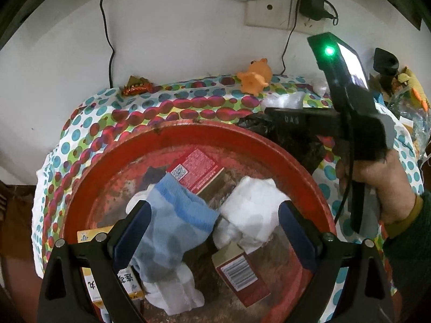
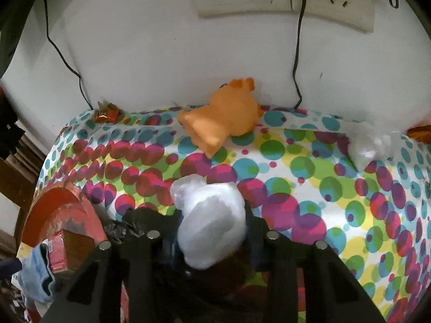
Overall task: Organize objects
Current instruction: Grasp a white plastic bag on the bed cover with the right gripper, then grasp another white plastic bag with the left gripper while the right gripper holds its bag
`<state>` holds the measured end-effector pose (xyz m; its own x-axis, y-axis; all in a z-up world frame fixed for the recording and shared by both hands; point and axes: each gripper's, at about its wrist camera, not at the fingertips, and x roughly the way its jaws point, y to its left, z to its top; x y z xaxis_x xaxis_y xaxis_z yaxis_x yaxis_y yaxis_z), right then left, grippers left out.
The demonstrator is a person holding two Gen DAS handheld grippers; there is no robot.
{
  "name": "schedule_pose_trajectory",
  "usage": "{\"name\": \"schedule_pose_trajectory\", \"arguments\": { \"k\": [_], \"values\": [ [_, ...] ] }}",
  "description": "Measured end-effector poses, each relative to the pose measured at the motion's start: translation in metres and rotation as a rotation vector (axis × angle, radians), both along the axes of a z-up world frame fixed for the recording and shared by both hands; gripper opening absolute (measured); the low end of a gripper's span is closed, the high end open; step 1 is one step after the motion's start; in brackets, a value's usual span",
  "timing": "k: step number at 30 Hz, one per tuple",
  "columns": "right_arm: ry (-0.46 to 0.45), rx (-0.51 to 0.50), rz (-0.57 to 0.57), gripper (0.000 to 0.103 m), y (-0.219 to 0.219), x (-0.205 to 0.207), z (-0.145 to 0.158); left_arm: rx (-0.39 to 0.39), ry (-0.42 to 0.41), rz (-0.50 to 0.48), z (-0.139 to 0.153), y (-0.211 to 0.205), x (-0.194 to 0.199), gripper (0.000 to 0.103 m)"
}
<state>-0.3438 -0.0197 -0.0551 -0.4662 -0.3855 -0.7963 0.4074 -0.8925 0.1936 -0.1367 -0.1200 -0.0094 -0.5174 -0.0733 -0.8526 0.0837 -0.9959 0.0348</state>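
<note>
A round red basin sits on a dotted tablecloth. In it lie a blue sock, a crumpled white cloth, red boxes and a yellow box. My left gripper is open above the basin, with the sock between its fingers, not clamped. My right gripper is shut on a clear plastic bag above the cloth, right of the basin. The right gripper also shows in the left wrist view, beyond the basin's rim.
An orange toy animal lies at the back by the wall. A red-gold wrapper is at the back left. Another clear bag is at the back right. A crumpled black bag lies beside the basin. Cables hang from wall sockets.
</note>
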Motion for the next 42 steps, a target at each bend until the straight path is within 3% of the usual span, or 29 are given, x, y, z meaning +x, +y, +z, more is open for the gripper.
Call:
{"name": "schedule_pose_trajectory", "arguments": {
  "k": [5,10,19,28,34,42],
  "values": [
    [0.038,-0.021,-0.065,0.036,0.035,0.003,0.005,-0.002,-0.006,-0.008,0.001,0.007,-0.008,0.094],
    [0.065,0.027,-0.139,0.036,0.095,0.016,0.002,0.037,-0.008,-0.042,-0.001,0.024,-0.022,0.094],
    [0.097,0.078,-0.230,0.036,0.191,0.057,-0.006,0.044,-0.005,-0.166,-0.009,0.092,-0.077,0.095],
    [0.088,0.032,-0.245,0.036,0.216,0.068,-0.010,0.068,-0.018,-0.277,-0.029,0.159,-0.167,0.095],
    [0.080,0.007,-0.244,0.036,0.220,0.068,-0.011,0.049,-0.014,-0.277,-0.049,0.177,-0.225,0.095],
    [0.078,0.001,-0.242,0.036,0.220,0.069,-0.011,0.051,-0.041,-0.288,-0.064,0.193,-0.272,0.095]
  ]
}}
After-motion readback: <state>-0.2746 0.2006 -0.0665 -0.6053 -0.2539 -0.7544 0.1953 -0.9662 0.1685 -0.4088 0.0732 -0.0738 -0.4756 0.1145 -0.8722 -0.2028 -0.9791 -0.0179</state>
